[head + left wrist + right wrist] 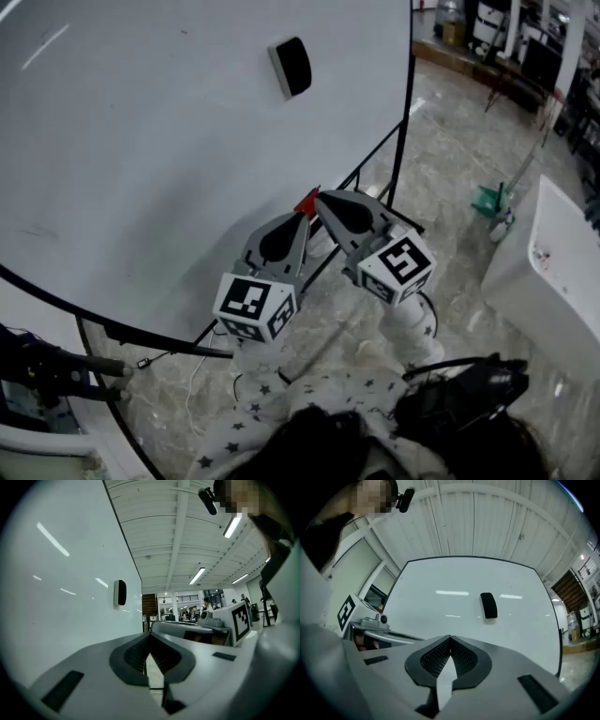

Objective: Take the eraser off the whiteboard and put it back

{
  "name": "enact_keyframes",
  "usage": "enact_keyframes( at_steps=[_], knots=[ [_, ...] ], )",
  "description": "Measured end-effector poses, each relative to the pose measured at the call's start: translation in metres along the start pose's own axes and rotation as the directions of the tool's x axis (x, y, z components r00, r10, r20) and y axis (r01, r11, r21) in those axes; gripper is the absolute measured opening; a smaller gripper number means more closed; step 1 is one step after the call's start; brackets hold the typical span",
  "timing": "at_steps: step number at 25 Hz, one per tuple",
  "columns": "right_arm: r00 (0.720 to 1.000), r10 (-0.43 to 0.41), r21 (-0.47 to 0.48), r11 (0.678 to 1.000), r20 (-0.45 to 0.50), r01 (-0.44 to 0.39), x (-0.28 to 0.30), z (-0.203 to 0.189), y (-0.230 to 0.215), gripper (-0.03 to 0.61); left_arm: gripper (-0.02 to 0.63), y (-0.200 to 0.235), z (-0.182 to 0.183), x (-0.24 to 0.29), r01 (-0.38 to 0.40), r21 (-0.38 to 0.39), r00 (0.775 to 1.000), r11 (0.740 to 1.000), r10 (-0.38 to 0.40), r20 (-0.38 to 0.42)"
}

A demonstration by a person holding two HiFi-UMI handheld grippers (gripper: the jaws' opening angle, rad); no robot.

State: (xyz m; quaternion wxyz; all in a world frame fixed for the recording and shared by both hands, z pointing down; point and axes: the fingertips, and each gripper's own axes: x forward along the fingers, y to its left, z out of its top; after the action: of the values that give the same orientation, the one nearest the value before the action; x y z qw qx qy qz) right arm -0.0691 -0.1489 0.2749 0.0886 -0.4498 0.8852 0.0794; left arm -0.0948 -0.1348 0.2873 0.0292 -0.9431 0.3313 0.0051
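A black eraser (291, 66) clings to the big whiteboard (141, 141), high up near its right edge. Both grippers hover side by side below it, in front of the board's lower right corner and apart from the eraser. My left gripper (298, 217) has its jaws together with nothing between them; in the left gripper view (150, 634) the eraser (120, 593) shows far ahead on the board. My right gripper (319, 197) is shut and empty too. Its own view (450, 638) faces the whiteboard (440, 606), with the eraser (488, 605) up and to the right of the tips.
The board's black stand legs (375, 159) run along the marble floor beside the grippers. A white cabinet (553, 253) and a green dustpan (489, 200) stand to the right. A black bag (459, 394) hangs at the person's side. Cables lie at lower left.
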Motion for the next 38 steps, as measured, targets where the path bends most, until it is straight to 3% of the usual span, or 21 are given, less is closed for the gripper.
enact_keyframes(
  at_steps=[3,8,14,15,16,19,24,31,36,38],
  knots=[
    [0.999,0.028,-0.024,0.999,0.024,-0.027,-0.005,0.014,0.005,0.008,0.002,-0.004,0.008,-0.013,-0.039,-0.019,0.999,0.999,0.039,0.026],
    [0.998,0.028,-0.080,0.997,0.051,-0.023,0.020,0.038,-0.085,0.008,0.002,0.011,0.032,0.055,-0.116,-0.003,0.993,0.993,0.116,0.037],
    [0.991,-0.013,-0.094,0.995,0.133,0.026,0.067,0.068,-0.123,0.009,0.002,0.045,0.044,0.056,-0.182,-0.032,0.981,0.983,0.183,0.060],
    [0.988,-0.028,-0.107,0.993,0.152,0.044,0.071,0.075,-0.127,0.028,0.002,0.048,0.043,0.057,-0.184,-0.036,0.981,0.982,0.186,0.057],
    [0.984,-0.042,-0.113,0.992,0.172,0.062,0.076,0.084,-0.132,0.120,0.002,0.052,0.042,0.057,-0.187,-0.038,0.981,0.982,0.188,0.052],
    [0.971,-0.072,-0.132,0.986,0.226,0.103,0.098,0.106,-0.142,0.228,0.002,0.068,0.044,0.061,-0.190,-0.038,0.980,0.981,0.192,0.043],
    [0.966,-0.067,-0.173,0.979,0.248,0.112,0.130,0.117,-0.148,0.297,0.002,0.080,0.054,0.067,-0.179,-0.028,0.982,0.983,0.181,0.061],
    [0.975,-0.058,-0.188,0.977,0.214,0.099,0.162,0.110,-0.155,0.303,0.002,0.087,0.060,0.067,-0.192,-0.011,0.979,0.981,0.192,0.074],
    [0.973,-0.034,-0.129,0.989,0.230,0.065,0.169,0.103,-0.161,0.301,0.002,0.094,0.065,0.062,-0.219,-0.003,0.972,0.976,0.218,0.090],
    [0.972,-0.040,-0.119,0.990,0.234,0.070,0.167,0.103,-0.162,0.267,0.002,0.094,0.067,0.063,-0.223,0.001,0.970,0.975,0.222,0.098]
  ],
)
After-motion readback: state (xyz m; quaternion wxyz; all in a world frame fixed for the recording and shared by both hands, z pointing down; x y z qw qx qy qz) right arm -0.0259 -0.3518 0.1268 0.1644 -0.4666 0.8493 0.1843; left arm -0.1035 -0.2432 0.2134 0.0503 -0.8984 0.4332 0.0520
